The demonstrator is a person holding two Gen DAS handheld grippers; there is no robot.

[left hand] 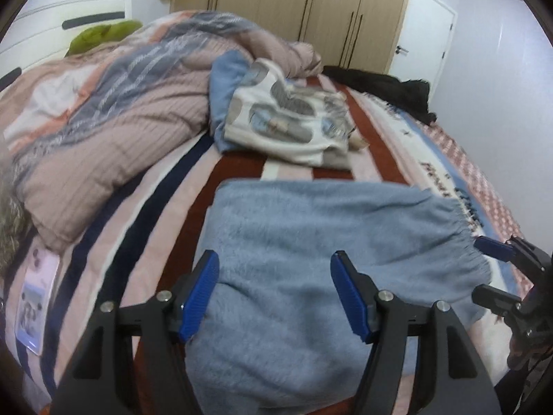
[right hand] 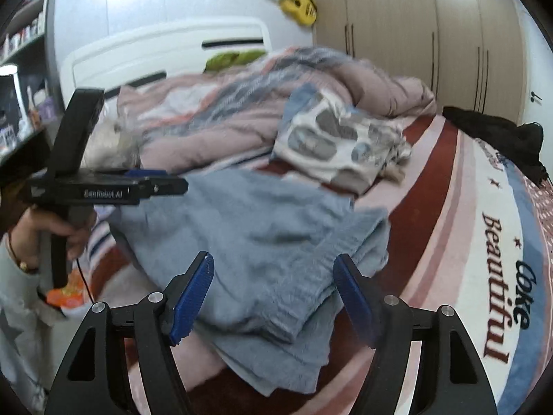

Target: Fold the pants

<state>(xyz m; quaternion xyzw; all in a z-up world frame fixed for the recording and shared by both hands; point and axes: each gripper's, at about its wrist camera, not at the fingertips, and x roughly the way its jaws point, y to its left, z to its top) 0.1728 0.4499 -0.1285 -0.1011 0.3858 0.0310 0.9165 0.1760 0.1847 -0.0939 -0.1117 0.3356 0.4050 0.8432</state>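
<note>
- The pale blue fleece pants [left hand: 311,242] lay folded on the striped bed cover [left hand: 166,214], near the bed's close edge, with several layers stacked at the nearer end in the right wrist view.
- The left gripper [left hand: 274,297] hung just above the pants, pointing down at them; its blue pads [left hand: 200,297] stood well apart with only fabric showing below, none pinched between them, so its jaws were released.
- The right gripper [right hand: 273,294] hovered over the folded edge of the pants in the same way, its jaws spread and clamping nothing.
- In the left wrist view the right gripper's blue fingertip reached in from the right, beside the gathered waistband [left hand: 466,228] of the pants; whether it touched the cloth could not be told.
- In the right wrist view a hand [right hand: 45,238] gripped the handle of the left gripper at the left side of the pants, a bracelet on the wrist.
- Beyond the pants sat a folded white garment with grey and blue patches [left hand: 287,121], resting partly on a blue cloth [left hand: 224,79].
- A crumpled pink and grey quilt [left hand: 121,103] was heaped at the head of the bed, next to that pile.
- A black garment [left hand: 387,86] lay at the far right edge of the bed, well apart from the pants.
- A yellow toy guitar [right hand: 297,1] hung on the wall beside the wooden wardrobe [right hand: 414,27].
</note>
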